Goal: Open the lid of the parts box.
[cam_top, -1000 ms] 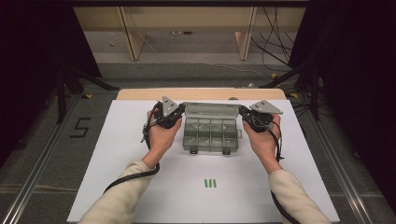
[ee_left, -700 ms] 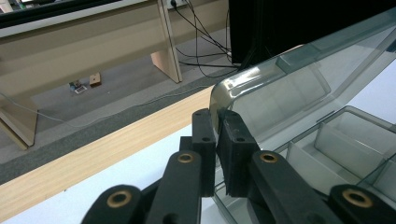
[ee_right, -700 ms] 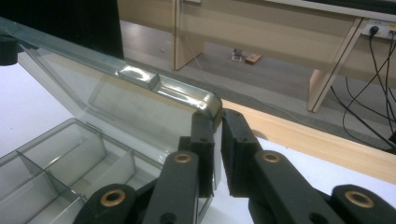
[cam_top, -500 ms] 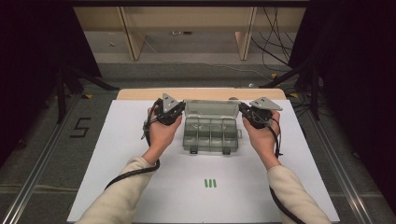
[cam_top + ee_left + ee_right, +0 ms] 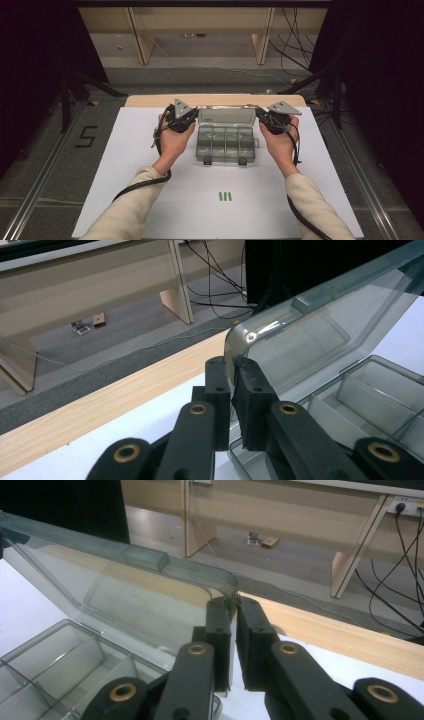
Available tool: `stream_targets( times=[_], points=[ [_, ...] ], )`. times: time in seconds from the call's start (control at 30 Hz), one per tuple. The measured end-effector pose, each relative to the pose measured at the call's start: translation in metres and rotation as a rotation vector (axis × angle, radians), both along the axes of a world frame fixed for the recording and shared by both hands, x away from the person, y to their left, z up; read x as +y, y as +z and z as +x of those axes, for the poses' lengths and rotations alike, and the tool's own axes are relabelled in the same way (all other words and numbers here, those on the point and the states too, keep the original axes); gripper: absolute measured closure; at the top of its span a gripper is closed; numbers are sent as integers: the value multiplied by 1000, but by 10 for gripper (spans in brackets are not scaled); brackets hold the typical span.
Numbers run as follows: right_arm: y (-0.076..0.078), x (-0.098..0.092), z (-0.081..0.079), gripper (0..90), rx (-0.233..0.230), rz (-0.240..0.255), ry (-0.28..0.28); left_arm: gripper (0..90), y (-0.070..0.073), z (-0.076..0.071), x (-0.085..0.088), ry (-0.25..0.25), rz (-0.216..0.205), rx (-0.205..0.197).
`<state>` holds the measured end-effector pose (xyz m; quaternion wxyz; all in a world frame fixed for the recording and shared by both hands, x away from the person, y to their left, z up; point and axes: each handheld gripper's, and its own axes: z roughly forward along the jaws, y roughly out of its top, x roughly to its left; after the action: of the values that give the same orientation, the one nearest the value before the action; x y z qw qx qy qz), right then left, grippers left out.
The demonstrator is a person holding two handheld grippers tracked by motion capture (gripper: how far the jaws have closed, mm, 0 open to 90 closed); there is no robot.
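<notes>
You are holding the clear compartment box near the far middle of the white mat, its long axis running left to right across the table and its latch side facing you. Its lid is standing raised at the far side, tilting back from the tray. Your left gripper is pinching the lid's left edge, the jaws closed on the clear plastic; your right gripper is clamping the lid's right edge the same way. The tray's divided compartments are looking empty, as far as the tinted plastic lets you tell. The box is sitting just short of the mat's far edge and the wooden strip beyond it. Three small green marks are lying well apart from the box on your side, with bare mat around them.
</notes>
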<state>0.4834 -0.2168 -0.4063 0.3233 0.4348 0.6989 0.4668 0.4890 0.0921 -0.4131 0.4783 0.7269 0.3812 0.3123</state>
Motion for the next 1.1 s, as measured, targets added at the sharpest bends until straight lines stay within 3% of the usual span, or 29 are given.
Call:
stream_targets(
  times=[0.3,0.37,0.53,0.57,0.93,1.1],
  points=[
    [-1,0,3,853,1,5,-1,844,1,3,0,-1,0,7],
    [0,0,3,854,-2,-14,-10,844,2,4,0,-1,0,10],
    [-1,0,6,854,-14,-4,-5,844,2,7,0,2,-3,13],
    [-1,0,5,854,1,6,-3,844,2,8,0,2,-4,13],
    [-2,0,12,855,-25,-4,-11,845,2,14,-1,11,-12,20],
    [-1,0,13,856,-9,-1,-15,845,3,16,-1,13,-12,22]
  ],
)
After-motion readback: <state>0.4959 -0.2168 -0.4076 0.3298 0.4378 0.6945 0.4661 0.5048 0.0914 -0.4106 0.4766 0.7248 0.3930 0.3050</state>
